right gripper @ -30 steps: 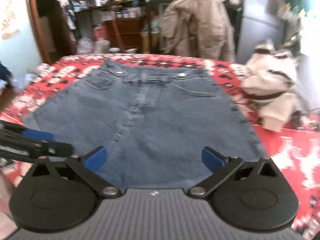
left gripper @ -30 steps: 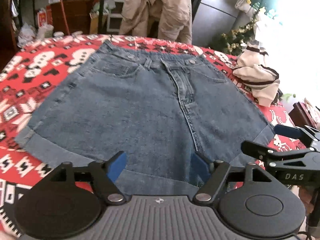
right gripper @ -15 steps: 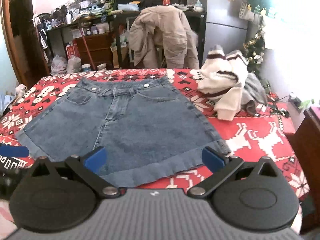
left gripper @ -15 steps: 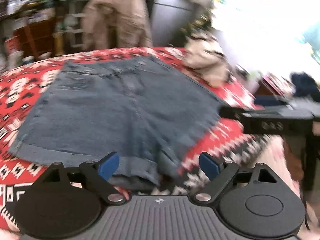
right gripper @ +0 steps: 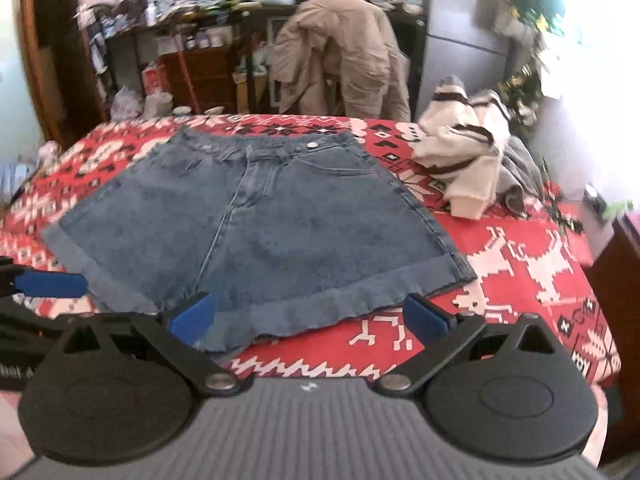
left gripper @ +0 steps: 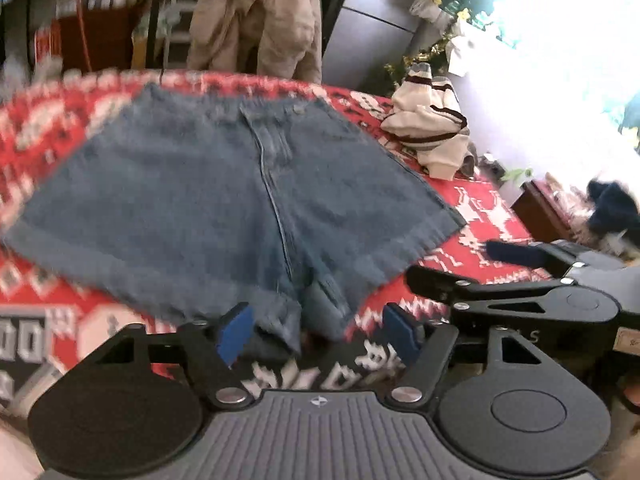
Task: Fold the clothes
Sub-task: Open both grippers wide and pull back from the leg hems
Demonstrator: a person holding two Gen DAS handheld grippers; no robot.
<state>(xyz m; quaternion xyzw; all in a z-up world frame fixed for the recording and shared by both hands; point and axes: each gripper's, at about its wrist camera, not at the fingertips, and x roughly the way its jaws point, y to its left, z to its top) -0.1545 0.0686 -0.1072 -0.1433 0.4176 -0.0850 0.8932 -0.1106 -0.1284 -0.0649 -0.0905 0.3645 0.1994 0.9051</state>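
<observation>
Denim shorts [right gripper: 260,232] are shown laid flat, front side up, on a red patterned blanket [right gripper: 520,264]; the waistband lies at the far edge and the cuffed leg hems lie nearest the cameras. No fold is yet seen in the garment. The left gripper [left gripper: 318,330] is held just off the near hem at the crotch, its blue-padded fingers [left gripper: 236,332] spread and nothing pinched between them. The right gripper [right gripper: 306,318] is held before the hem of the right-hand leg, its fingers [right gripper: 424,318] likewise spread and empty; one pad overlaps the cuff in the view, though contact cannot be judged. The two tools are seen close beside each other, each appearing at the edge of the other's view.

Several failures may be expected. If only the top layer of the cuff is pinched, the turned-up hem may be unrolled and the back layer left behind, so that a skewed fold results. If blanket is caught along with denim, the bedding may be dragged. Because the grippers are close, collision may occur should both be closed near the crotch. A cream striped sweater [right gripper: 464,160] lies near the right side seam, apart from it, and could be caught by a wide sideways sweep. A tan jacket [right gripper: 340,56] is draped over a chair beyond the bed, well clear.
</observation>
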